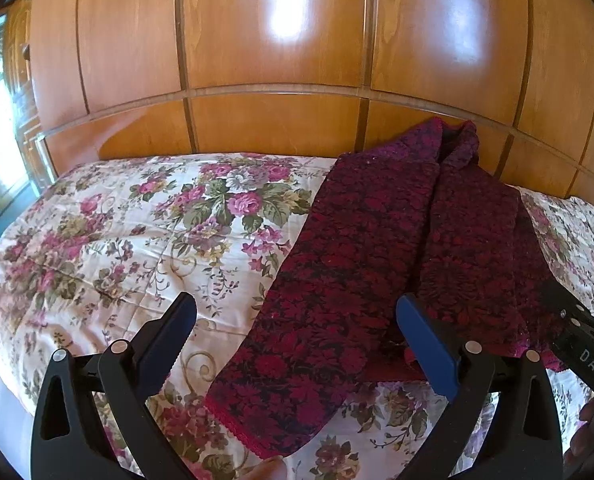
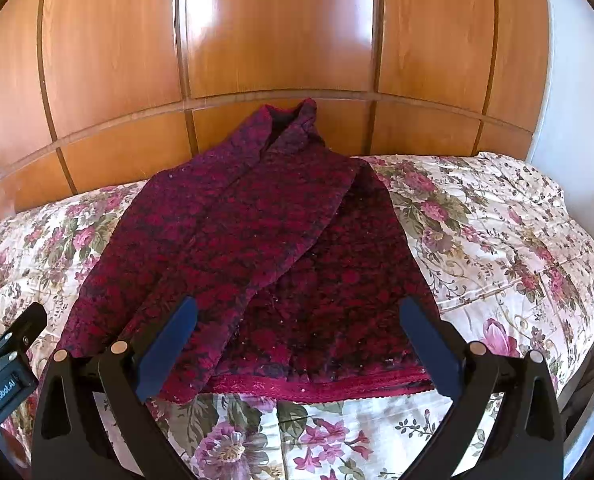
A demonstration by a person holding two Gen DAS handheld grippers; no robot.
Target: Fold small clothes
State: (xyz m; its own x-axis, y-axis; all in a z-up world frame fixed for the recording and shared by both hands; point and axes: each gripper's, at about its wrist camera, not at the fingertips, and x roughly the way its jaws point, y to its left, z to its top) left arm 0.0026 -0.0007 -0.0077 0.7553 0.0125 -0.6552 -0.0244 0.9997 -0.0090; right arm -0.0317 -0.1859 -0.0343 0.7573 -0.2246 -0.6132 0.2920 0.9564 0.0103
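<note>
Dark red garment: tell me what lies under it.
The dark red garment lies on a floral bedspread, which shows all around it. Whatever is beneath the cloth's overlapping layers is hidden.

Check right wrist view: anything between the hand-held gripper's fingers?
Yes: the dark red garment's lace hem on the floral bedspread; right hand-held gripper open.
</note>
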